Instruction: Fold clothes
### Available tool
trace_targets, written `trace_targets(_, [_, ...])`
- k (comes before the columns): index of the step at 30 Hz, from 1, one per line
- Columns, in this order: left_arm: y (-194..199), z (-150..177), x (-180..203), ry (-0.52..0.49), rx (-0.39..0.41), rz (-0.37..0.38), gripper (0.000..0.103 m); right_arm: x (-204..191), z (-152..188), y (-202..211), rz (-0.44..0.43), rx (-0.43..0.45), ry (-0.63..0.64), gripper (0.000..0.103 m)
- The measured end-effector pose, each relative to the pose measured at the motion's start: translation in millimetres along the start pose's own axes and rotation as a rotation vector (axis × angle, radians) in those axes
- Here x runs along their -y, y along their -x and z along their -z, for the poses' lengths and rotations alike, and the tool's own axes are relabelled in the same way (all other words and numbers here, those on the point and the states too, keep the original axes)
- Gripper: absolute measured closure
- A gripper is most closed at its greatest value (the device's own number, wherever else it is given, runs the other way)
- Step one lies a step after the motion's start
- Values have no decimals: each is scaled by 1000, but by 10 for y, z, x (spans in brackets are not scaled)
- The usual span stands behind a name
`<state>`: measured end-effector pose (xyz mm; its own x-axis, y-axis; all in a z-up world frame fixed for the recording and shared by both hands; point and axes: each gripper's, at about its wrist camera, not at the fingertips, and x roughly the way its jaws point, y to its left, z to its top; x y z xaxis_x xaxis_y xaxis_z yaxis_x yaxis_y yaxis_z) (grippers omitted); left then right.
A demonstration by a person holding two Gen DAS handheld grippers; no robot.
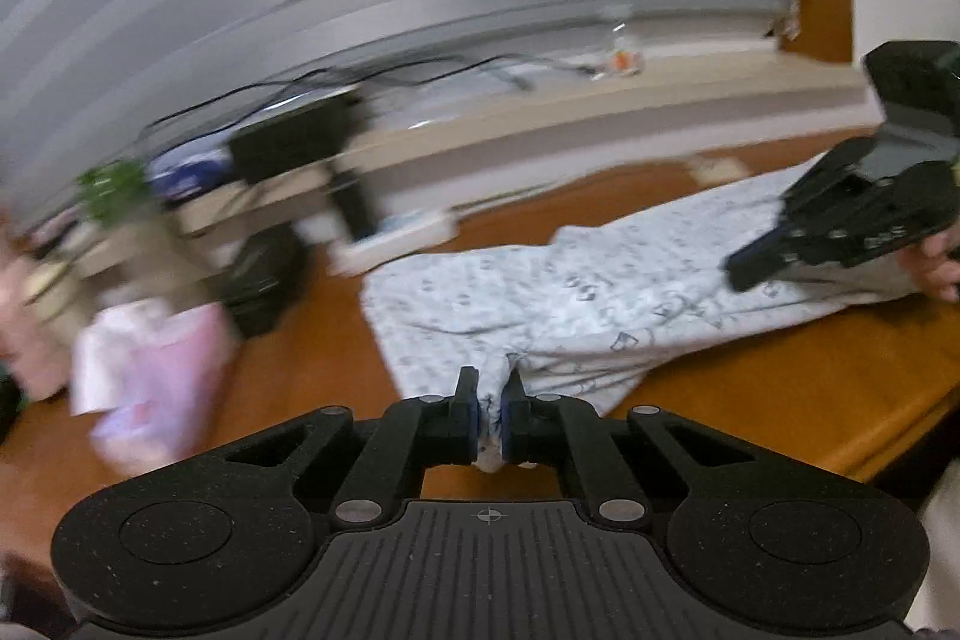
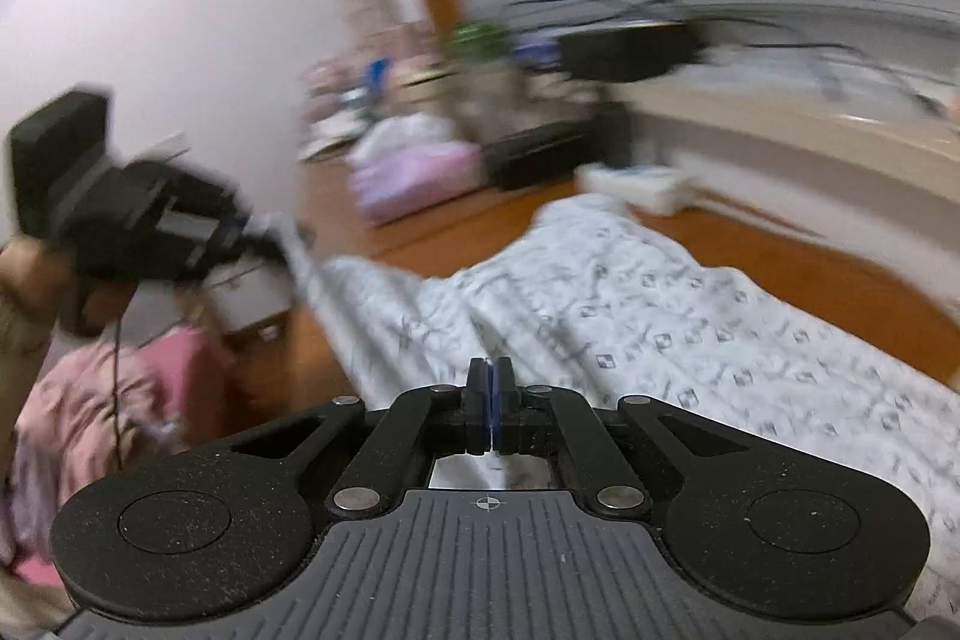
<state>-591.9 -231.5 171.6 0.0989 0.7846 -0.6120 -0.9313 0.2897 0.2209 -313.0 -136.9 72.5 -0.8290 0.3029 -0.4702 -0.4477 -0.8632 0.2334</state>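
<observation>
A white patterned garment (image 1: pixel 540 292) lies on a wooden tabletop (image 1: pixel 780 388). The left claw (image 1: pixel 491 394) pinches its edge; the right claw (image 2: pixel 491 388) is fully closed, with the cloth passing beneath it.

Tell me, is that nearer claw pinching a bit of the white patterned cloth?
Yes, in the left wrist view the left gripper has a bunched fold of the white patterned garment squeezed between its closed pads.
</observation>
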Motion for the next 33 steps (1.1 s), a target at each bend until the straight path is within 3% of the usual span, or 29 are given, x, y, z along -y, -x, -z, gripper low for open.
trace_targets(3, [60, 198, -184, 50, -65, 4, 96, -147, -24, -80, 1, -6, 43, 98])
trace_targets(6, [51, 419, -276, 95, -126, 25, 95, -84, -22, -137, 90, -34, 67, 86])
trace_targets(8, [54, 510, -289, 110, -130, 34, 95, 99, -25, -162, 140, -60, 31, 72])
trace_targets(9, [45, 531, -291, 116, -128, 34, 95, 178, -25, -176, 170, -69, 23, 57])
trace_targets(10, [34, 548, -289, 120, -126, 32, 95, 255, -24, -192, 205, -76, 26, 50])
trace_targets(15, [-60, 513, -275, 119, -103, 24, 95, 664, -57, -383, 372, -93, 50, 50])
trace_targets(17, [-95, 500, -275, 114, -88, 16, 95, 886, -61, -418, 388, -104, 6, 50])
trace_targets(21, [-194, 503, -290, 114, -76, 23, 95, 1176, -9, -460, 369, -137, -22, 52])
trace_targets(23, [-217, 516, -301, 111, -67, 13, 95, 1176, 50, -456, 334, -149, 27, 64])
trace_targets(25, [-206, 516, -316, 111, -38, -3, 95, 1141, 85, -435, 293, -144, 73, 99])
trace_targets(26, [-201, 516, -324, 111, -24, -12, 95, 1128, 70, -432, 278, -152, 75, 100])
trace_targets(28, [-186, 515, -334, 109, 10, -33, 95, 1067, 30, -440, 329, -159, 146, 101])
trace_targets(30, [-156, 492, -331, 106, 52, -70, 96, 1111, -131, -395, 441, -125, 182, 101])
trace_targets(33, [-166, 469, -347, 92, 53, -72, 96, 1214, -419, -282, 634, -58, 235, 101])
